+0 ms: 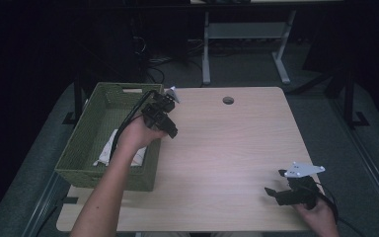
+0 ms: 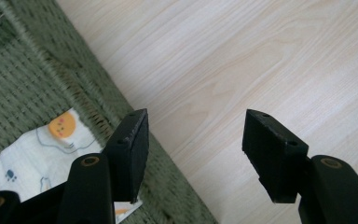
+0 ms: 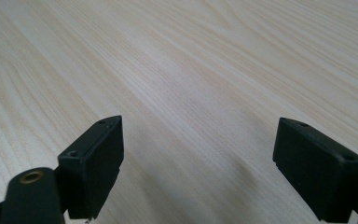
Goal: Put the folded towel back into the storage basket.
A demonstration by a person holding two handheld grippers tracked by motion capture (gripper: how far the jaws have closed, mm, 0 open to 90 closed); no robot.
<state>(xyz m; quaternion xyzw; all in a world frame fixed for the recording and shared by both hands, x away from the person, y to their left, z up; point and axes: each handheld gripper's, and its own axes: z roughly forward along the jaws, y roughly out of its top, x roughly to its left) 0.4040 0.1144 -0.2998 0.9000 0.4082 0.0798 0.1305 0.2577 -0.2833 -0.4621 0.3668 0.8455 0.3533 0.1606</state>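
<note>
Right gripper (image 1: 275, 183) fingers apart, green basket (image 1: 84, 143) holding folded white cloth (image 1: 109, 148)

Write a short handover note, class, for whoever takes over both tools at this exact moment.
Left tool: open, holding nothing, above the right rim of the green woven basket.
Right tool: open, holding nothing, low over the bare wooden table near its front right corner.
White printed cloth: lies folded on the basket floor, touching neither tool.
Done: cloth appears to be in the basket.
Left: probably nothing to place; check the cloth sits flat, then draw the left tool clear.
</note>
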